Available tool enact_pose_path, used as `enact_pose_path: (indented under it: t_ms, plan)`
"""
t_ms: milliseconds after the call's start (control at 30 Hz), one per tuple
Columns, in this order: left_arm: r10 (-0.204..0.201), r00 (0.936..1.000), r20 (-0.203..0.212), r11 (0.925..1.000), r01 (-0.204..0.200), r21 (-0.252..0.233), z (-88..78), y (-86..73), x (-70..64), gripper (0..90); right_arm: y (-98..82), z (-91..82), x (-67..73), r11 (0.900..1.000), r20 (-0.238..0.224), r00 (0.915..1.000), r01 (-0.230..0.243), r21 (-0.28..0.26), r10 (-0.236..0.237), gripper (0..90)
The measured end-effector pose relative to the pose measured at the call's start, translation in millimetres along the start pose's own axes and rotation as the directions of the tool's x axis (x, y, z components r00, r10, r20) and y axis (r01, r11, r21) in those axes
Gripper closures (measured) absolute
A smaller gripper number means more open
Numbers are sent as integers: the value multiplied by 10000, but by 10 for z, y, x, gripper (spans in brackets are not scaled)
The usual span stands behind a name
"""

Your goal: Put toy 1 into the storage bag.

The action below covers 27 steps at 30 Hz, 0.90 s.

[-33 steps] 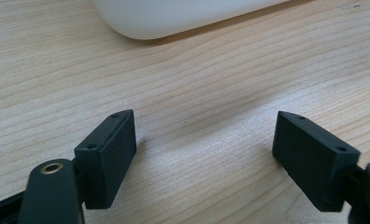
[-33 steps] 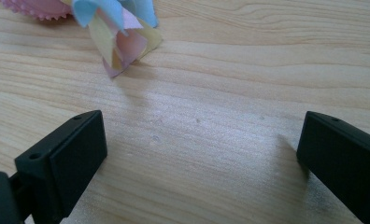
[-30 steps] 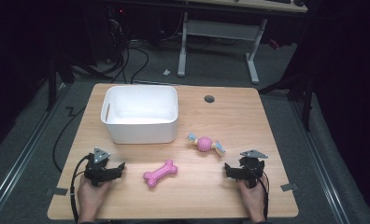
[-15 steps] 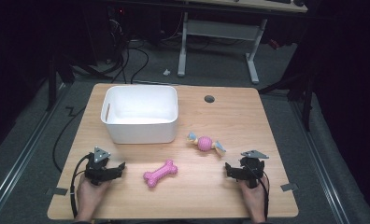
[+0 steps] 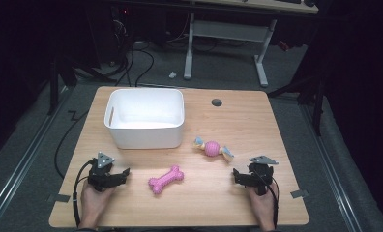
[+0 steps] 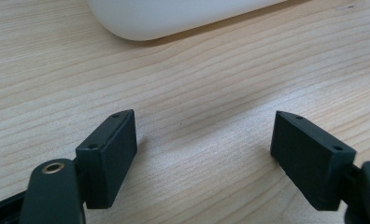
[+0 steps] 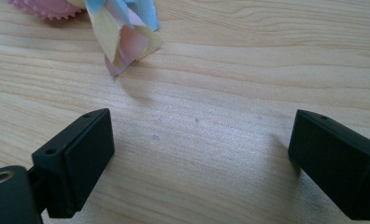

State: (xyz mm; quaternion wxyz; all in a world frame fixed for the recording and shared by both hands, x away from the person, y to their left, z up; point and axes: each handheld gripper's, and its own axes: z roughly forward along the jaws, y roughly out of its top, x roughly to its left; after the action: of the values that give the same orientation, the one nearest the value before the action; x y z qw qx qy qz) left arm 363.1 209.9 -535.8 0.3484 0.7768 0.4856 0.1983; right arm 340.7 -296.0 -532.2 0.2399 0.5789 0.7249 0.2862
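Observation:
A pink bone toy (image 5: 166, 179) lies near the table's front, between my two grippers. A pink ball toy with pastel cloth tails (image 5: 212, 148) rests right of centre; one tail (image 7: 124, 28) shows just ahead of my right gripper (image 7: 202, 116). The white bin (image 5: 146, 135) stands at the back left, and its rounded lower wall (image 6: 174, 18) lies ahead of my left gripper (image 6: 204, 119). My left gripper (image 5: 124, 172) points right toward the bone; its jaws have just been closing a little, stand wide apart and hold nothing. My right gripper (image 5: 238, 175) points left, open over bare wood.
A round cable hole (image 5: 216, 102) sits in the wooden table (image 5: 257, 121) at the back right. Grey tape tabs mark the front corners (image 5: 299, 194). Dark floor, cables and a desk frame (image 5: 223, 34) lie beyond the far edge.

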Motion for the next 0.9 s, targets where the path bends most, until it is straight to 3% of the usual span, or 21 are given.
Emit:
enact_pose_path:
  t_ms: [233, 367, 567, 633, 900]
  plan:
    - [66, 9999, 155, 9998, -69, 176, -49, 30, -10, 270, 0, -1, -1, 10000, 4, 10000, 42, 1, -42, 70]
    - [-8, 9988, 481, 9999, 1, 138, -128, 54, -31, 305, -2, -3, 2, 10000, -5, 10000, 28, -22, -28, 76]
    - [235, 9977, 642, 9996, -245, 135, -224, 89, -94, 315, -6, -8, 9, 10000, -21, 10000, 31, -61, -32, 94]
    - [222, 9956, 910, 9997, -230, 83, -262, 121, -120, 315, -6, -9, 9, 10000, -26, 10000, 51, -72, -51, 95]
    - [717, 9913, 1101, 9972, -734, 118, -375, 269, -235, 316, -8, -12, 9, 9999, -30, 10000, 77, -83, -77, 105]
